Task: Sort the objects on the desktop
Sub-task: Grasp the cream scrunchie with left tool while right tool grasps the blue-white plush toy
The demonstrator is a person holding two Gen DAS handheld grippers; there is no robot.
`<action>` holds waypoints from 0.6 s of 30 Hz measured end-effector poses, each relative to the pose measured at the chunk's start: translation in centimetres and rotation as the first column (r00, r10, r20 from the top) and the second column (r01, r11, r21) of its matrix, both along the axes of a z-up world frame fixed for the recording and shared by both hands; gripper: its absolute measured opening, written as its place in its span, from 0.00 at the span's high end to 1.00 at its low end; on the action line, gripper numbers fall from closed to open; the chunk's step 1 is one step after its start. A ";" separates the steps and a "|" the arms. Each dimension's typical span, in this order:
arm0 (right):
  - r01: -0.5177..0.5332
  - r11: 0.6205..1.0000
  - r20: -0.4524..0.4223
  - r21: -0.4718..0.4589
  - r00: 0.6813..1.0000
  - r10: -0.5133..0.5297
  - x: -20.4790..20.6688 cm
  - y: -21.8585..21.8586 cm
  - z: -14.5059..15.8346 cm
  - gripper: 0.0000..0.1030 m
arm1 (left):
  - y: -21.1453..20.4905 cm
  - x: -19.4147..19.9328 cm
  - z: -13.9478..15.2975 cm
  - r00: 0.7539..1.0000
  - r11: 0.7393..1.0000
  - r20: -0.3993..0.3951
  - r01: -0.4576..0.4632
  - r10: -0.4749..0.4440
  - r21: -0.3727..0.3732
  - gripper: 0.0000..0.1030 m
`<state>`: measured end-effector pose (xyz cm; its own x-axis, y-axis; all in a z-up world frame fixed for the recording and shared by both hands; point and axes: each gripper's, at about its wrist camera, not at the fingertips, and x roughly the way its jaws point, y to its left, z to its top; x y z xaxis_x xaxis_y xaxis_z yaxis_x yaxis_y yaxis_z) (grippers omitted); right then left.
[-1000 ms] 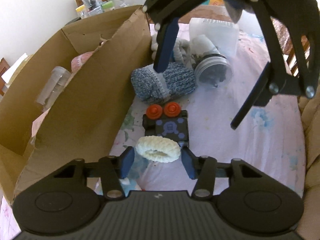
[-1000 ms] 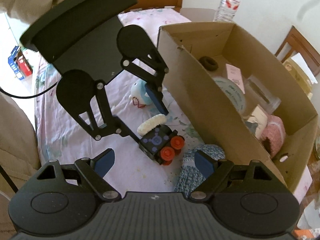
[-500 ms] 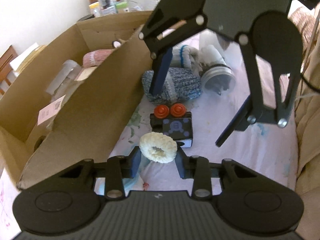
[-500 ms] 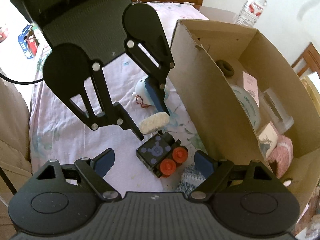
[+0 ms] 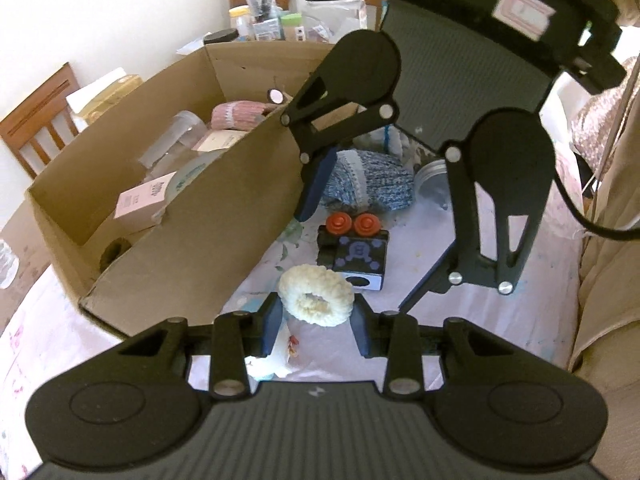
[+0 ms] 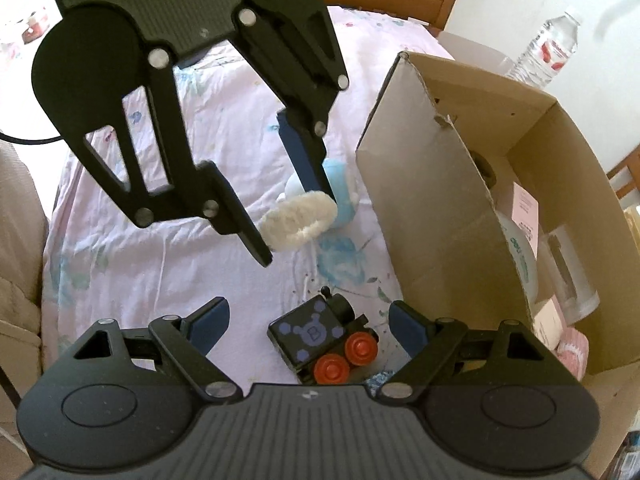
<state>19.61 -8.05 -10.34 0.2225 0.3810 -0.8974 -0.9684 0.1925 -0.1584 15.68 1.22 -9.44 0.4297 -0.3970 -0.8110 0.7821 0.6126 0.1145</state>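
My left gripper (image 5: 316, 314) is shut on a cream knitted ring (image 5: 316, 295) and holds it lifted off the pink cloth; in the right wrist view the ring (image 6: 298, 220) hangs between that gripper's fingertips (image 6: 298, 224). Below and beyond it lies a black toy train with red wheels (image 5: 354, 252). My right gripper (image 6: 308, 326) stands open just above that train (image 6: 322, 338), one finger on either side, touching nothing. The open cardboard box (image 5: 168, 216) stands to the left of the ring, with several items inside.
A blue-grey knitted item (image 5: 370, 182) and a jar on its side (image 5: 432, 184) lie beyond the train. A light blue toy (image 6: 340, 192) sits on the cloth near the box wall (image 6: 440, 216). A water bottle (image 6: 554, 46) stands behind the box.
The left gripper closed on the cream ring and lifted it off the cloth. The right gripper drifted over the toy train and rolled, still open.
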 end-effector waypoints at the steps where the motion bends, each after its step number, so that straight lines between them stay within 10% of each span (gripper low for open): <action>1: 0.001 1.000 -0.001 0.008 1.000 -0.001 0.1 0.1 0.1 0.13 | 0.0 -0.1 0.1 1.000 1.000 0.001 -0.009 0.009 0.001 0.65; 18: 0.011 0.994 0.041 0.106 0.999 -0.016 -1.0 4.3 -0.9 0.15 | 5.1 -3.2 0.5 0.978 0.978 -0.012 -0.208 0.208 0.027 0.65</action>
